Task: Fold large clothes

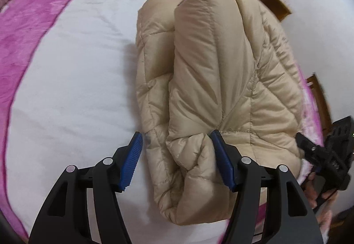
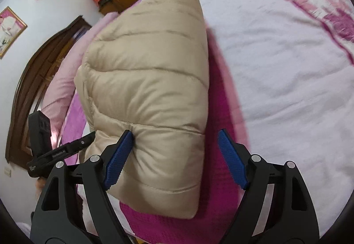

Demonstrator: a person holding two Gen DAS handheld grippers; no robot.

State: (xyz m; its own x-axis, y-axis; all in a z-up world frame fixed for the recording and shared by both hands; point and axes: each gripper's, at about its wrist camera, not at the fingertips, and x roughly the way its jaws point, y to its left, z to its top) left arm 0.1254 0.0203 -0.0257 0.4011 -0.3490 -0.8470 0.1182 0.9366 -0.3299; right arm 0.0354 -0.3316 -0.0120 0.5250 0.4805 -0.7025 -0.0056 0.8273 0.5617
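Lying folded on the white and pink bed (image 1: 66, 89), the beige puffer jacket (image 1: 210, 89) sits between the spread fingers of the left gripper (image 1: 177, 159) and right gripper (image 2: 174, 159), neither gripping it.

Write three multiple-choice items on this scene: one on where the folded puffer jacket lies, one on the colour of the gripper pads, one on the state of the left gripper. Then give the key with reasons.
1. Where does the beige puffer jacket lie?
A. on the bed
B. on a chair
C. on the floor

2. What colour are the gripper pads?
A. red
B. blue
C. yellow

3. How does the left gripper stand?
A. shut flat, nothing near
B. out of view
C. open, jacket fold between its fingers

Key: 1 A, the jacket rests folded on the white and pink bedspread. 2 B, ribbed blue pads line both grippers' fingers. 3 C, the pads stand apart astride the jacket's near end, the left one clear of the fabric.
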